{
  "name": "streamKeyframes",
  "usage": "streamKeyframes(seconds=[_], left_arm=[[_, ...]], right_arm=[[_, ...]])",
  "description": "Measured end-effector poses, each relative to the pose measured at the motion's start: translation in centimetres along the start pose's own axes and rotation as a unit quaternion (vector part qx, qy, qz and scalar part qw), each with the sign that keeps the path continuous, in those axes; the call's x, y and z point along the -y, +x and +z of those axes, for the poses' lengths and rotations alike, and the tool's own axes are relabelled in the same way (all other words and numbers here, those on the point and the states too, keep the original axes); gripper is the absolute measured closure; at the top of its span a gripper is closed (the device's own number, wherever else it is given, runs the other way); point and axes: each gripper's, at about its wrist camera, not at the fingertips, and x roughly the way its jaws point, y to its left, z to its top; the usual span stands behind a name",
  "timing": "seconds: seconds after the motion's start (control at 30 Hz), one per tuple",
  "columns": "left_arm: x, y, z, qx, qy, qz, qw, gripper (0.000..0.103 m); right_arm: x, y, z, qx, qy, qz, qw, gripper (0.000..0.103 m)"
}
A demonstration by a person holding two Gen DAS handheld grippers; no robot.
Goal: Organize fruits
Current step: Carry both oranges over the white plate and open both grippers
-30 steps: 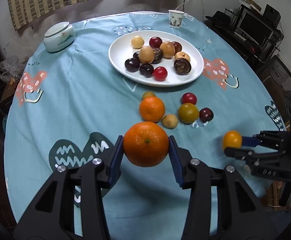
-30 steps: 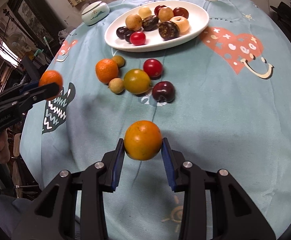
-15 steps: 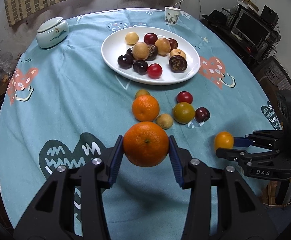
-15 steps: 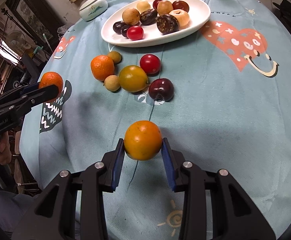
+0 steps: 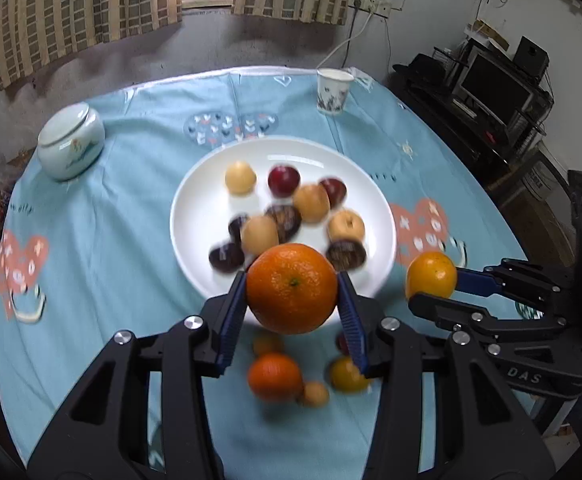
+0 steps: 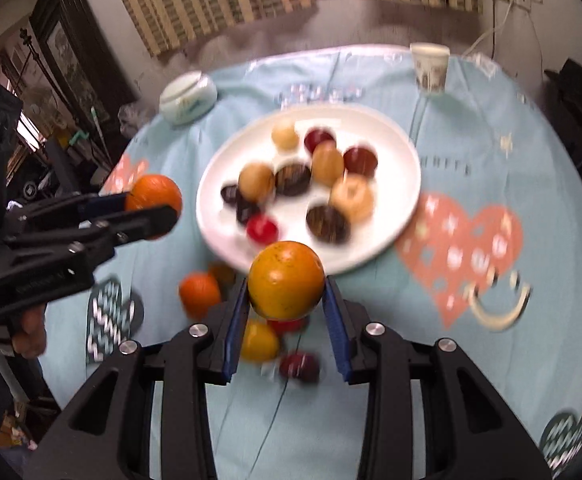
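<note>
Tangerine (image 5: 291,288) gripped in left claw (image 5: 291,304), yellow-orange fruit (image 6: 286,286) gripped in right claw (image 6: 287,300), both above white plate (image 5: 195,216) edge, blue-clothed counter (image 5: 111,208)

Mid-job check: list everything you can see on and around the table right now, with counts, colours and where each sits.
Round table with light blue patterned cloth: one, fills both views.
White oval plate: one, mid-table.
Small fruits on the plate: about ten, tan, red and dark; blurred, so the count is rough.
Loose fruits on the cloth: several near the plate's near rim, orange, yellow-green, tan, dark red; partly hidden.
Pale lidded ceramic jar: one, far left.
Patterned paper cup: one, far edge.
Large deep-orange orange: one, in the left gripper.
Smaller yellow-orange fruit: one, in the right gripper.
</note>
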Motion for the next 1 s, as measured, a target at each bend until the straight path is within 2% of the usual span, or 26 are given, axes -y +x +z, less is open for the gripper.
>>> streamKeyframes(seconds=[0.13,0.27,0.53,0.57,0.6,0.63,0.77,1.0], left_arm=[[-0.6,2.5,3.1,-0.001,-0.005,0.012,0.9999,0.058],[-1.3,4.9,4.6,-0.01,-0.015,0.014,0.9997,0.058],[-2.2,8.1,5.0,-0.027,-0.011,0.026,0.9992,0.058],[-2.3,8.4,4.9,-0.029,-0.01,0.028,0.9991,0.057],[-2.3,8.6,4.9,-0.03,-0.011,0.03,0.999,0.051],[-2.5,8.6,4.9,-0.027,-0.012,0.031,0.9991,0.049],[-2.8,8.4,5.2,-0.02,-0.016,0.034,0.9991,0.043],[-3.1,5.3,5.0,0.005,-0.019,0.041,0.999,0.042]], right_arm=[[0.6,1.0,3.7,0.019,-0.001,-0.006,1.0,0.066],[1.1,2.4,6.1,0.025,-0.001,-0.007,1.0,0.066],[2.4,5.6,8.7,0.008,-0.001,-0.001,1.0,0.065],[2.5,6.1,8.9,0.004,-0.001,0.0,1.0,0.064],[2.5,6.6,9.2,-0.001,-0.002,-0.003,1.0,0.063],[2.5,6.9,9.4,-0.004,-0.004,-0.006,1.0,0.063],[2.7,7.2,9.6,0.0,0.0,0.002,1.0,0.05],[2.5,4.5,9.1,0.018,-0.006,0.005,1.0,0.05]])
